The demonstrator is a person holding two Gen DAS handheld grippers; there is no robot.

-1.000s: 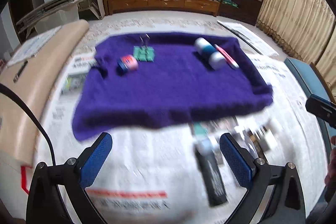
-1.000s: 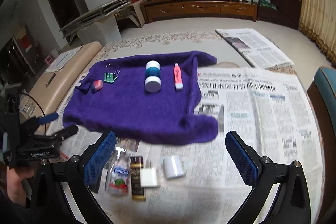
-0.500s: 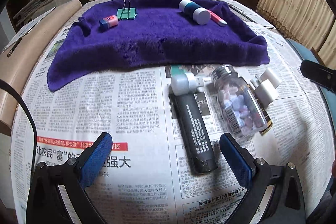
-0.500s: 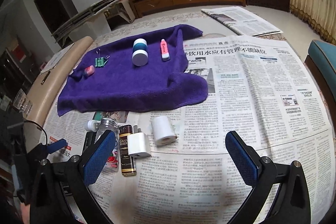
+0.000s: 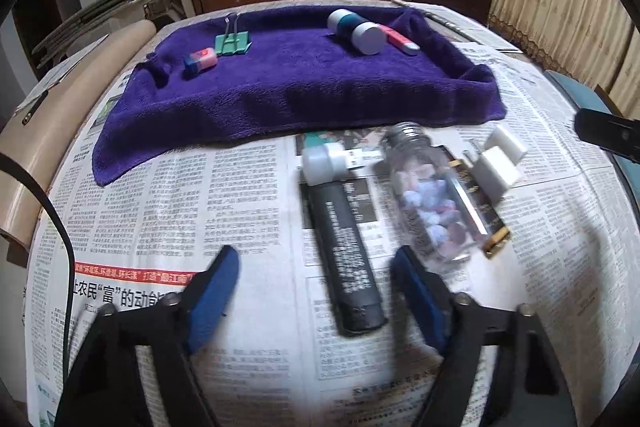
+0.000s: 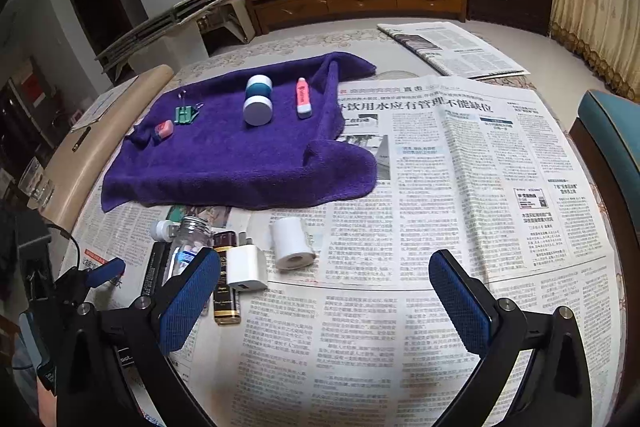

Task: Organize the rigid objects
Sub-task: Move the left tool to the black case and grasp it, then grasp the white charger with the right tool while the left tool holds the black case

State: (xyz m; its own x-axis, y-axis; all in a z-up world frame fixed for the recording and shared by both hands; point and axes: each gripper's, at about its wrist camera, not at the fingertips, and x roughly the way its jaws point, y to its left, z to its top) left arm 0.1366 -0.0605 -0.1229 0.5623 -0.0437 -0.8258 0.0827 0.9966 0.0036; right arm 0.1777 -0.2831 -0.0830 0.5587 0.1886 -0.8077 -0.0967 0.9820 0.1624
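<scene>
the left tool hangs wide open, empty, its pads either side of the near end of the black tube lying on the newspapered tabletop; this looks like the approach to a pick; next it must lower and close, clear of the pill bottle just to its right; the right tool is open and idle; the purple towel lies ahead.

Clearance: open right, crowded left.
Bare newspaper is seen right of the purple towel. The near-left strip is blocked by a black tube, glass bottle, charger and white roll.
</scene>
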